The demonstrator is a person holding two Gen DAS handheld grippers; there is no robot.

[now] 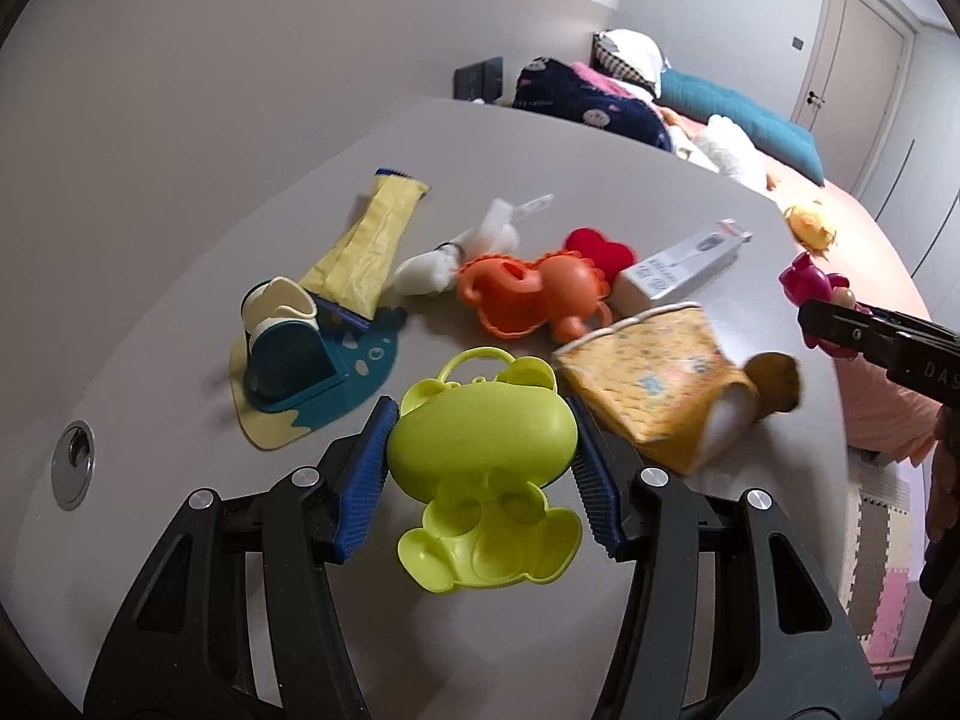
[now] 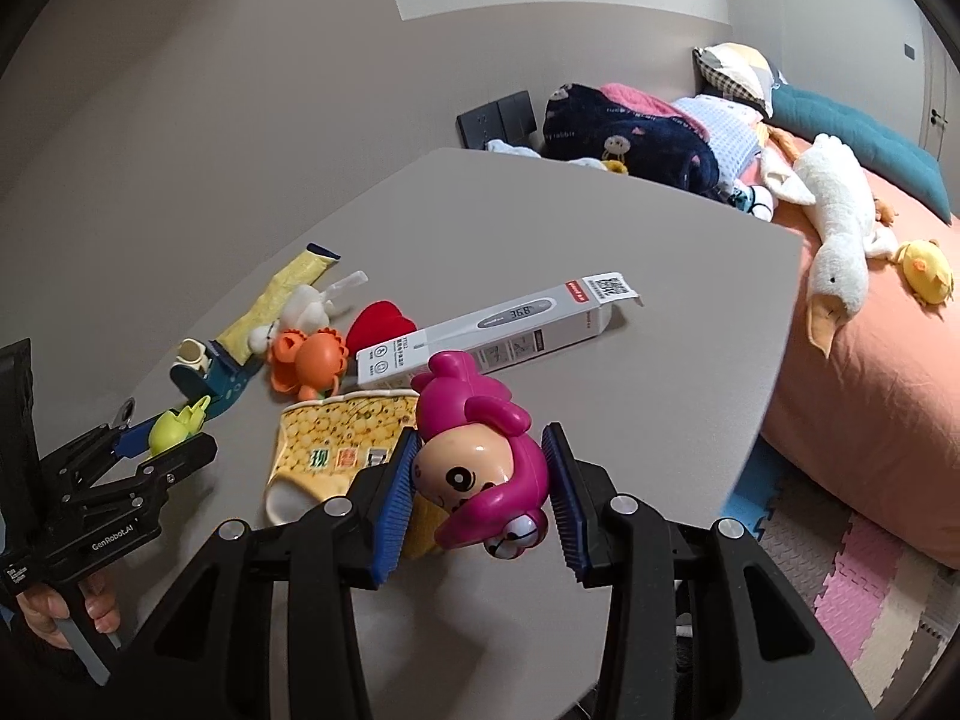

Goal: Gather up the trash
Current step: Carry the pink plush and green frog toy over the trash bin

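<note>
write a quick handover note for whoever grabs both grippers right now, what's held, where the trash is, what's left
Left gripper: jaws shut on the green frog toy, held above the table.
Right gripper: jaws shut on the pink monkey toy, also off the table.
Still on the table: yellow snack bag, long yellow wrapper, thermometer box, crumpled white wrapper, plus orange toy, red heart and the blue cup holder.
Done: both toys lifted; no trash collected as far as the views show.
Left: set the toys somewhere, then gather the wrappers and box. No bin is in view.
</note>
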